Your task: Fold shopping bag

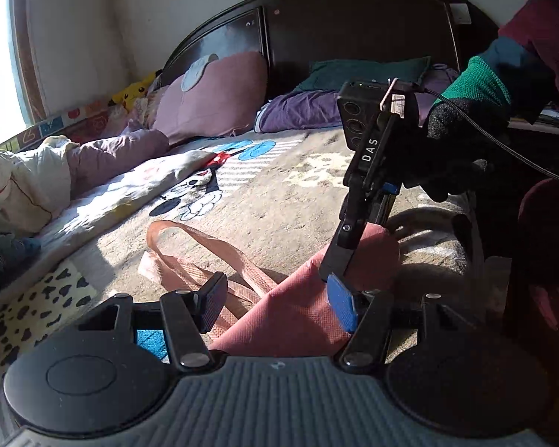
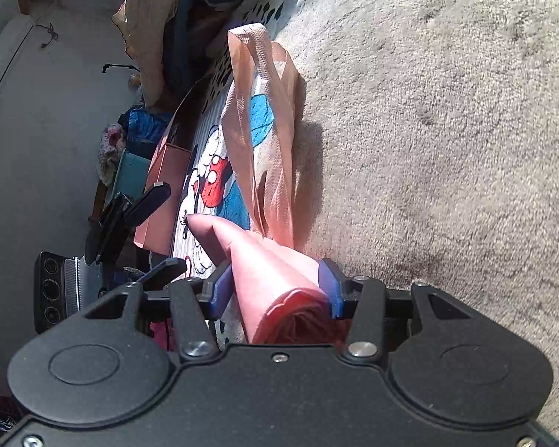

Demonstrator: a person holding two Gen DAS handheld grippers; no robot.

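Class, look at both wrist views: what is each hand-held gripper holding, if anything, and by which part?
The right hand-held gripper clamps the pink shopping bag around its rolled body. The left hand-held gripper is open, holding nothing.

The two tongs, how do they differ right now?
The right tongs are shut on the rolled pink bag, blue pads pressing both its sides. The left tongs stand open, with the bag lying loose between them. The right tongs point steeply down at the bed; the left tongs run low along it. Both have blue pads.
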